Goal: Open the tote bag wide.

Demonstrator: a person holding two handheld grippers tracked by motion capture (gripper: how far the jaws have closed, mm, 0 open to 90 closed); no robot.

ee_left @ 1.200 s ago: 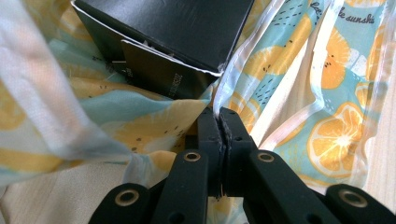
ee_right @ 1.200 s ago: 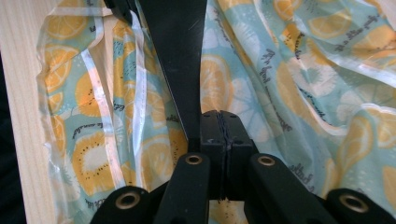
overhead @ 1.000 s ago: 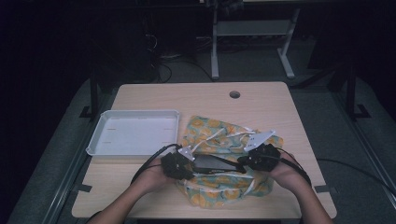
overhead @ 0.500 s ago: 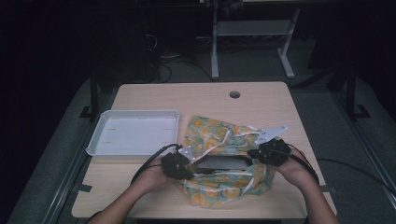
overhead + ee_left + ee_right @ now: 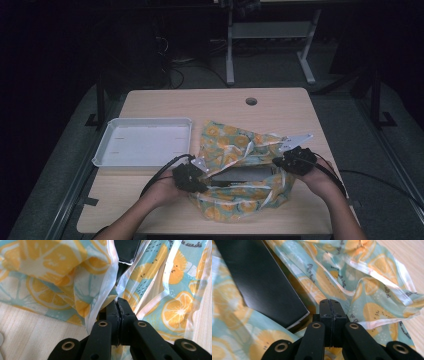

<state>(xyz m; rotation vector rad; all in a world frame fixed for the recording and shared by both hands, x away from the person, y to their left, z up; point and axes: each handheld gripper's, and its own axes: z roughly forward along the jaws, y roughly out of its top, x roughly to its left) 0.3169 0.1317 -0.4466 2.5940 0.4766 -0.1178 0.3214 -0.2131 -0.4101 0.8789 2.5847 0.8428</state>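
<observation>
Near the table's front edge, both grippers, left and right, are clenching opposite rims of the lemon-print bag, stretching its mouth sideways around the dark box lying lengthwise between them.

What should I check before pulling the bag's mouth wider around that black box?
1. Left gripper shut on the lemon-print bag: ok, jaws closed with the bag's edge at their tips.
2. Right gripper shut on the bag: cannot tell, jaws are closed, film pinched between them is not visible.
3. Black box in the bag's mouth: ok, it lies between both grippers.
4. Box fully free of the film: not ok, film covers its edges.
5. White tray left of the bag: ok, apart from it.
6. Bag on the table: ok.
</observation>
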